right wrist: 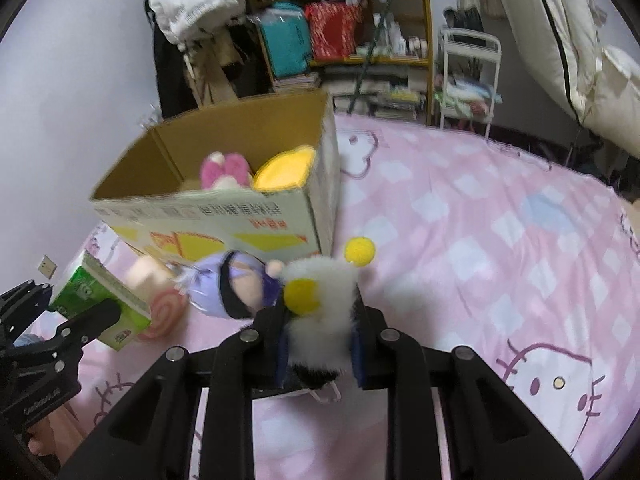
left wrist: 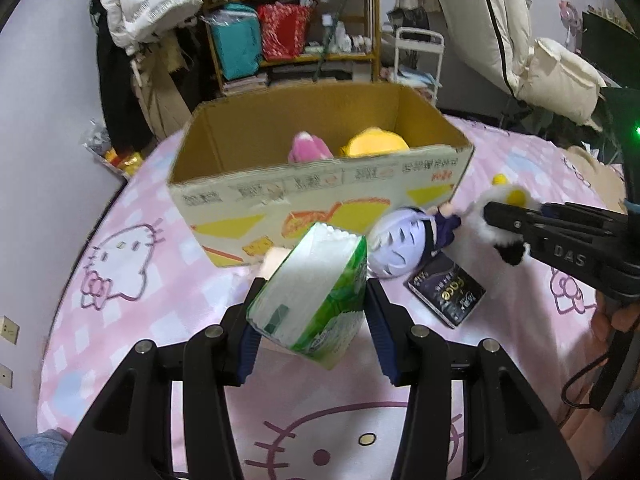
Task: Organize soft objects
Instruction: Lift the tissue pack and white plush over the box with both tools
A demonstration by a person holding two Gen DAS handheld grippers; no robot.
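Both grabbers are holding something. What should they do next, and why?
Probably carry the white fluffy toy, clamped in the right gripper, up over the cardboard box rim. The box is open with plush toys already inside. The left gripper holds the green tissue pack and could follow.

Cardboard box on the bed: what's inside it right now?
Inside the open brown cardboard box: a pink-and-white plush toy and a round yellow plush, both poking above the near wall. That wall hides their lower parts and the box floor, so anything deeper cannot be seen.
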